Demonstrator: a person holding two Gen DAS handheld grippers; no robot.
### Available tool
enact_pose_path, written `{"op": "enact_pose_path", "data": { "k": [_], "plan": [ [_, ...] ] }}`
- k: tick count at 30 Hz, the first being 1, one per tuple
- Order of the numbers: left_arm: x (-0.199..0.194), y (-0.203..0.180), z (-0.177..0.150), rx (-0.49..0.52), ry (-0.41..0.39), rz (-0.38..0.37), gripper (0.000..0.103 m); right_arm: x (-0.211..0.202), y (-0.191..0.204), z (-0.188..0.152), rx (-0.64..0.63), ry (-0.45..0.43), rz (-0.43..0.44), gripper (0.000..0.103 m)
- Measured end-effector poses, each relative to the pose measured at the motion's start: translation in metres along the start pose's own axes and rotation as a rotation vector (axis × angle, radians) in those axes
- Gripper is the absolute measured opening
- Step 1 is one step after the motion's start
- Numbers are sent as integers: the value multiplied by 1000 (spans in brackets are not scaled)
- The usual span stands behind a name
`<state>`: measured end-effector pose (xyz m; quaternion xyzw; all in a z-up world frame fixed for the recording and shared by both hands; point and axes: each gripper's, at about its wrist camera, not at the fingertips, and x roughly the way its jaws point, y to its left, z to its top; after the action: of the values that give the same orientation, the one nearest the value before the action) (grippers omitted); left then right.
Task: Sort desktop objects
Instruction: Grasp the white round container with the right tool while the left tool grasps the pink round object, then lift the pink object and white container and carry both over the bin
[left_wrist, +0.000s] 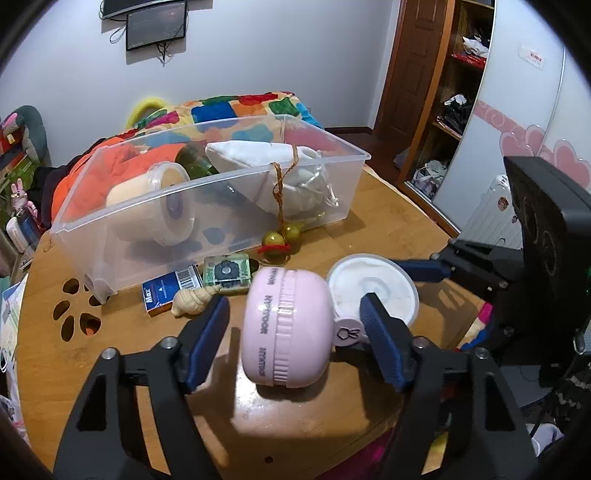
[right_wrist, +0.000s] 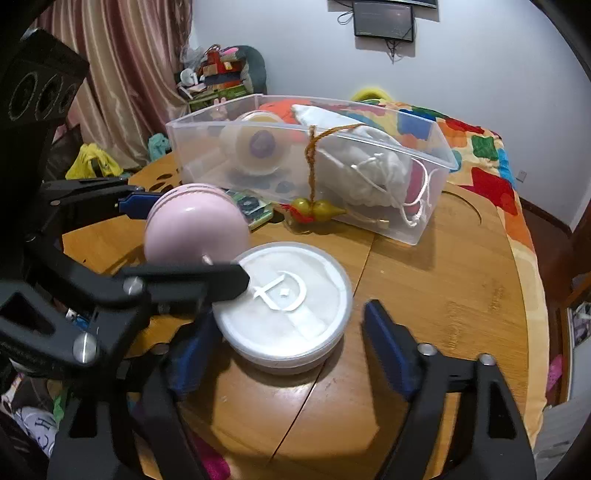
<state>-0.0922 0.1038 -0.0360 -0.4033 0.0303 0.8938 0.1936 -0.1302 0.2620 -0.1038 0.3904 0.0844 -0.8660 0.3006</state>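
Observation:
A pink round case (left_wrist: 286, 328) lies on the wooden table between the fingers of my left gripper (left_wrist: 295, 325), which is open around it with gaps on both sides. It also shows in the right wrist view (right_wrist: 195, 225). A white round lidded tub (right_wrist: 288, 306) sits between the fingers of my right gripper (right_wrist: 288, 339), which is open around it. The tub also shows in the left wrist view (left_wrist: 373, 288). The left gripper's fingers (right_wrist: 207, 280) reach over the tub's left edge.
A clear plastic bin (left_wrist: 207, 192) at the back holds a white drawstring bag (left_wrist: 295, 173), a round jar (left_wrist: 162, 206) and a green item. In front of it lie golden gourds on a cord (left_wrist: 280, 240), a green box (left_wrist: 227, 273), a blue box (left_wrist: 170, 288) and a shell (left_wrist: 194, 299). A bed lies behind the table.

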Motion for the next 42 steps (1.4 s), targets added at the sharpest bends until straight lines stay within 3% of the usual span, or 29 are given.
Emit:
{"op": "enact_pose_path", "data": {
  "k": [1,4,15,17,18,25,31,42],
  "plan": [
    [0,1,0,-5,-3,-7,65,0,0,0,-1,0,9,62],
    [-3,3,-1,-14,-9,-9,60,1,1,-1,-5,-5,9,62],
    [-21,19,-8,-31,-41,91,58,-8,-7,-2,22,-9,-11,62],
    [-24,21,-8,-32,-52,104,40,-12,-9,-1,25,-19,-17,62],
    [-24,22,-7,-36,-49,104,39,-14,-9,0,25,-22,-19,62],
    [-29,24,-9,-42,-53,86,39,-23,-6,6,11,-34,-28,62],
    [-21,25,-17,-46,-21,68,56,-22,-1,5,1,-17,-23,62],
    [9,22,-8,-74,43,42,62,-16,-1,4,0,-3,-22,62]
  ]
}}
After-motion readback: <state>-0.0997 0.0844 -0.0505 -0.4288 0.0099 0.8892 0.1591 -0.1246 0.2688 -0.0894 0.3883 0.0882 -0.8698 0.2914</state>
